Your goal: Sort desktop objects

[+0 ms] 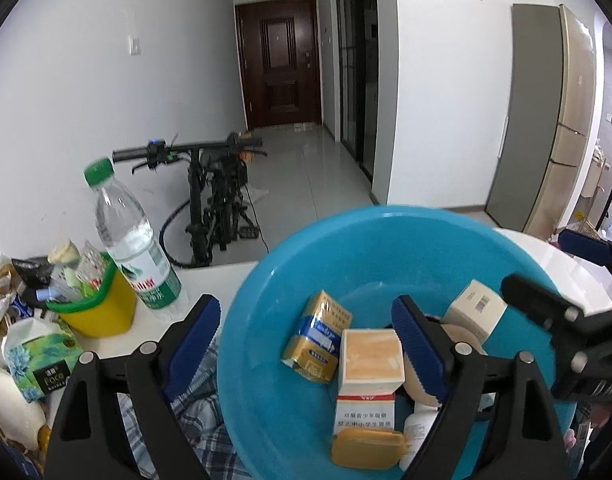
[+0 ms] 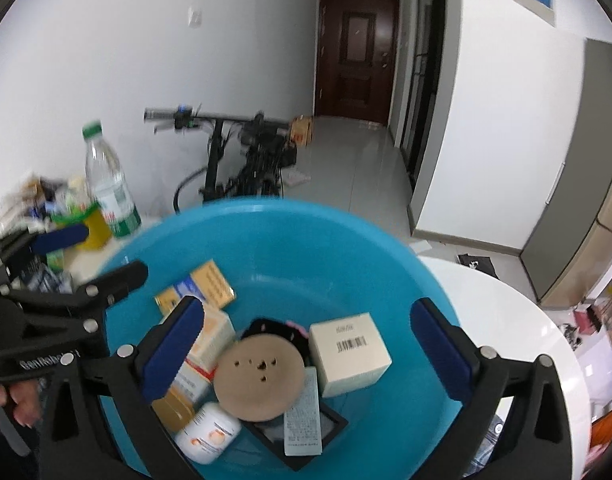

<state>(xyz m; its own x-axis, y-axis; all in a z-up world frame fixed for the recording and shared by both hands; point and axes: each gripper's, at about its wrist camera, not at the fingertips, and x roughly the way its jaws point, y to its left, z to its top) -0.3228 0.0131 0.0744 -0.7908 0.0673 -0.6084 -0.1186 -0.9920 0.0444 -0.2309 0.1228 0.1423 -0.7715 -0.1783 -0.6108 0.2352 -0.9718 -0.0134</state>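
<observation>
A blue basin (image 1: 386, 240) (image 2: 306, 240) stands on the white table and holds several items. Among them are a gold pack (image 1: 318, 336), an orange-and-white box (image 1: 370, 368), a white barcode box (image 2: 350, 354), a tan round disc (image 2: 258, 376) and a white jar (image 2: 208, 434). My left gripper (image 1: 306, 344) is open and straddles the basin's left rim, one pad outside and one inside; no pad presses on the rim. My right gripper (image 2: 306, 316) hangs wide open over the disc and the barcode box, holding nothing.
Left of the basin stand a water bottle (image 1: 134, 248) and a yellow bin (image 1: 98, 304) stuffed with wrappers, with a tissue pack (image 1: 38, 360) and clutter beyond. Plaid cloth (image 1: 194, 400) lies under the left gripper. The white table (image 2: 506, 320) extends right. A bicycle (image 1: 218, 200) stands behind.
</observation>
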